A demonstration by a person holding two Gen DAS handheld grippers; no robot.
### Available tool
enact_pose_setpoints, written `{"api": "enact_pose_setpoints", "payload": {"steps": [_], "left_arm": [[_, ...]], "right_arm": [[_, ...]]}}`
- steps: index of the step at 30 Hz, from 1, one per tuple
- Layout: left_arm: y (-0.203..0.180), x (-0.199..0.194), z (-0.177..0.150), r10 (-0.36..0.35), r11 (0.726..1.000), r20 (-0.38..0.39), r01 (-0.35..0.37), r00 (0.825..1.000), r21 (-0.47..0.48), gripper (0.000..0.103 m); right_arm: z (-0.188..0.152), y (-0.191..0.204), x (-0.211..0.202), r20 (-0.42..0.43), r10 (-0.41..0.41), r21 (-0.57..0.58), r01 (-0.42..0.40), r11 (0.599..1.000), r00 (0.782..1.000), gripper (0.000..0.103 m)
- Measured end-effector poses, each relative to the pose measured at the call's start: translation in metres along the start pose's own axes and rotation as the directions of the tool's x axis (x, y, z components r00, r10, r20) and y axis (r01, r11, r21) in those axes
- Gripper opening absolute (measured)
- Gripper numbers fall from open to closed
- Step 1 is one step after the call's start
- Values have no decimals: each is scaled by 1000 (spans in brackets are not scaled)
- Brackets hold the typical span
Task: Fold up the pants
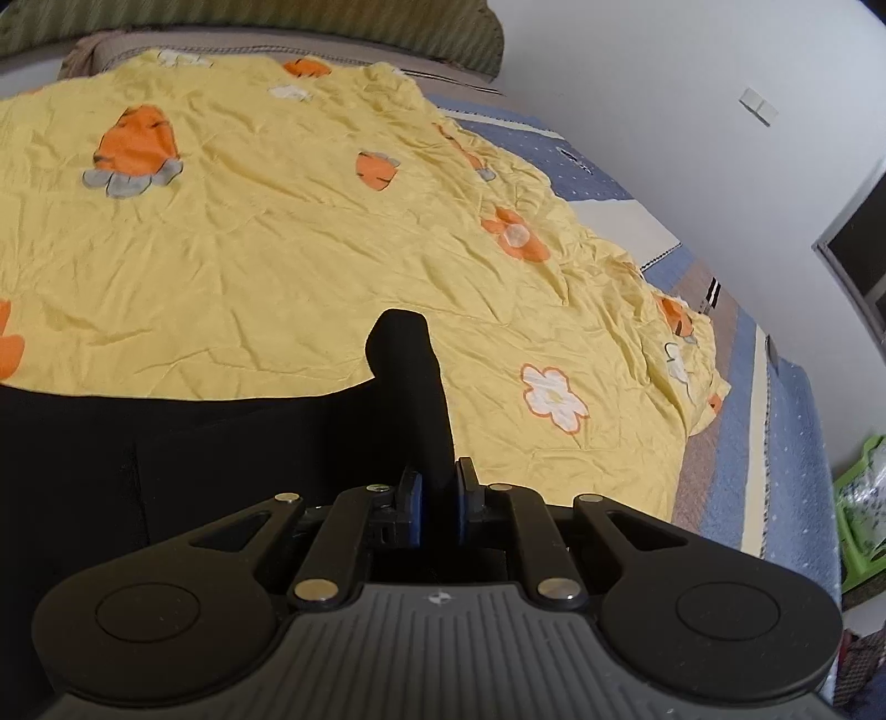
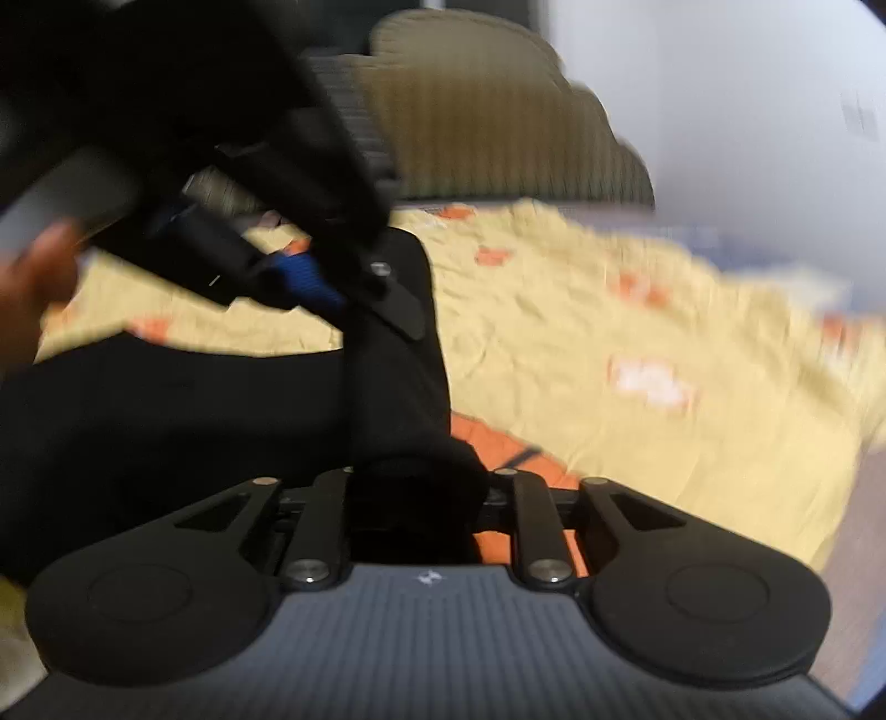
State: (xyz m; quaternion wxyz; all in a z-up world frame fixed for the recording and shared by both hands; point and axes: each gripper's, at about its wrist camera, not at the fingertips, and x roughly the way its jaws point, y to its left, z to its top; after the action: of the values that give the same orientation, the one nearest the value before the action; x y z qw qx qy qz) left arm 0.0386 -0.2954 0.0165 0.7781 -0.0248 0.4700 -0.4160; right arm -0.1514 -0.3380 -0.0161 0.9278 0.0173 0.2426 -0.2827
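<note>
The black pants [image 1: 166,443] lie on a yellow floral sheet [image 1: 277,249] on the bed. In the left wrist view my left gripper [image 1: 439,498] is shut on an edge of the pants, and a black fold sticks up between its blue pads. In the blurred right wrist view the pants [image 2: 166,415] run into my right gripper [image 2: 415,498]; black cloth hides its fingertips. The left gripper also shows there [image 2: 332,288], with its blue pad clamped on the same raised cloth.
A green padded headboard [image 1: 249,27] stands at the far end. A blue dotted blanket [image 1: 775,443] lies under the sheet on the right, by a white wall. A green bag [image 1: 864,509] sits beyond the bed's right edge.
</note>
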Motion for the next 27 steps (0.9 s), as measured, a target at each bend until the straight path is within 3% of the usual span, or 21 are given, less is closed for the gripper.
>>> {"api": "enact_pose_setpoints", "payload": {"steps": [2, 3, 5, 7, 8, 9, 10, 12, 13, 18, 27], "left_arm": [[3, 0, 1, -1, 1000, -9, 1, 1000, -13, 16], [4, 0, 1, -1, 1000, -15, 1, 1000, -14, 24], [6, -2, 0, -15, 1000, -21, 15, 1000, -25, 41], [8, -5, 0, -31, 999, -7, 31, 1000, -41, 71], [7, -7, 0, -15, 999, 16, 16, 1000, -34, 71], [5, -9, 0, 19, 1000, 35, -18, 999, -18, 68], [2, -10, 0, 53, 999, 47, -53, 998, 9, 48], [-1, -7, 0, 78, 996, 32, -80, 996, 49, 20], [0, -5, 0, 69, 997, 22, -70, 997, 43, 16], [1, -8, -4, 55, 998, 50, -56, 997, 33, 8], [7, -44, -10, 43, 997, 141, -51, 989, 52, 8]], "right_arm": [[-1, 18, -2, 24, -47, -150, 50, 987, 999, 16], [-2, 25, -2, 34, -62, -200, 68, 977, 997, 16], [-5, 37, -1, 54, -84, -284, 96, 954, 995, 15], [-6, 48, -2, 76, -101, -366, 122, 923, 992, 14], [-8, 53, -3, 84, -107, -398, 132, 908, 991, 14], [-9, 56, -3, 91, -111, -420, 139, 897, 990, 14], [-10, 57, -3, 91, -108, -425, 136, 895, 990, 14], [-6, 56, -1, 86, -104, -414, 130, 901, 991, 14], [-5, 55, 0, 86, -107, -412, 133, 901, 991, 14], [-1, 49, 3, 80, -99, -385, 123, 915, 992, 14], [-9, 55, -8, 124, -74, -417, 120, 901, 989, 14]]}}
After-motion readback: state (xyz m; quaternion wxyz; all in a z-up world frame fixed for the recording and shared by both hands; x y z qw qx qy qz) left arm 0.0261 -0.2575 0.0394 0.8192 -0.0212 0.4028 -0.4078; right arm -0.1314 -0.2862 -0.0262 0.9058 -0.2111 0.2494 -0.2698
